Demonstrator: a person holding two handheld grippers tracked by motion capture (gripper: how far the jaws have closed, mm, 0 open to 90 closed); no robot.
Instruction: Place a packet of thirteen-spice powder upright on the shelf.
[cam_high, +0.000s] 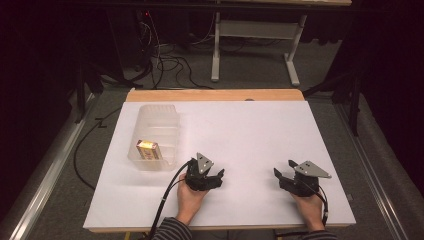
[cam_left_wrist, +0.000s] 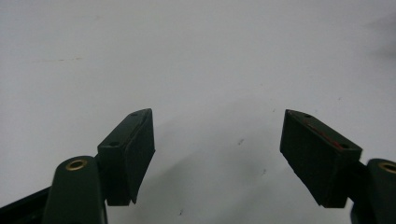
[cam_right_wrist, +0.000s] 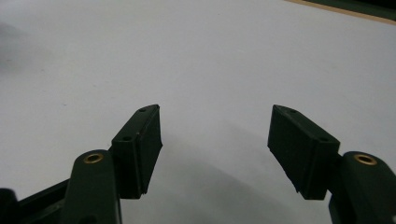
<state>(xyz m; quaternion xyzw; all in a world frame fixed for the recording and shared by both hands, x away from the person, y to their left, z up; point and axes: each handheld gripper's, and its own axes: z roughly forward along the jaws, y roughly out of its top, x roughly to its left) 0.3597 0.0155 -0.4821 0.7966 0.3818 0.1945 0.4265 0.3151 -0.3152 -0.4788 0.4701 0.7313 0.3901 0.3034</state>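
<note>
Item: small yellow box, inside clear bin by table left edge. I hold left gripper nearer it; right gripper farther. Both jaws spread, empty.

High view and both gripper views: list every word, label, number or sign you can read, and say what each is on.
No text can be read.
Small yellow and brown box in the clear plastic bin: its top looks printed, too small and blurred to read.
Left gripper and right gripper: black jaws, no markings seen.
White table surface: no writing.
</note>
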